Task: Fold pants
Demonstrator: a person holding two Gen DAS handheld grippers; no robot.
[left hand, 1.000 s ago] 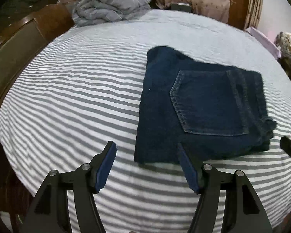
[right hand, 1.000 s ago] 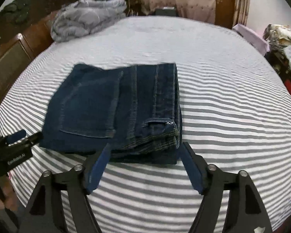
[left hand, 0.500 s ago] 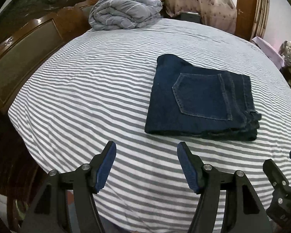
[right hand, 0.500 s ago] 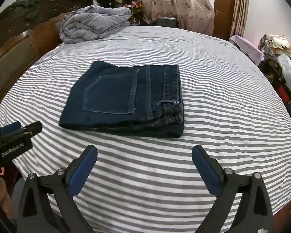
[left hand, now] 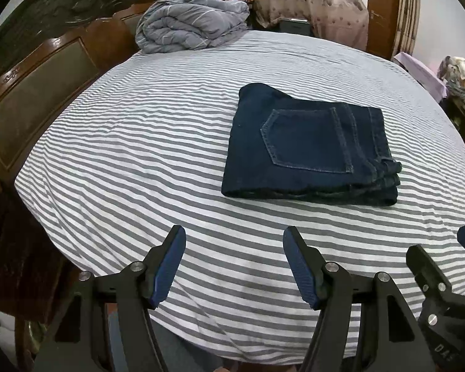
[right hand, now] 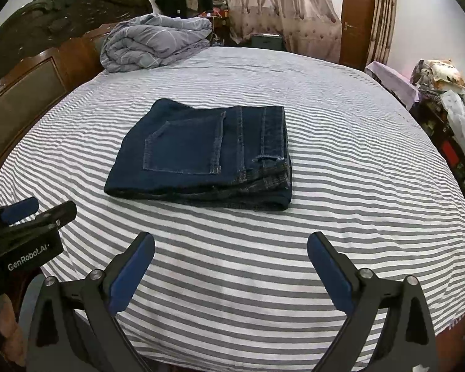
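The pants (right hand: 201, 158) sit folded in the middle of the frame on the striped bed (right hand: 356, 155). They look thick, soft and heavy; grab the near edge. The left gripper (left hand: 234, 266) and right gripper (right hand: 231, 271) are open and empty

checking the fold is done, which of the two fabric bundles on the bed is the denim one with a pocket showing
The folded jeans mid-bed: dark blue denim, back pocket up. The grey quilt is bundled by the headboard.

A home bedroom: striped bed (right hand: 341, 142), carved headboard (right hand: 46, 46), curtains (right hand: 279, 9)
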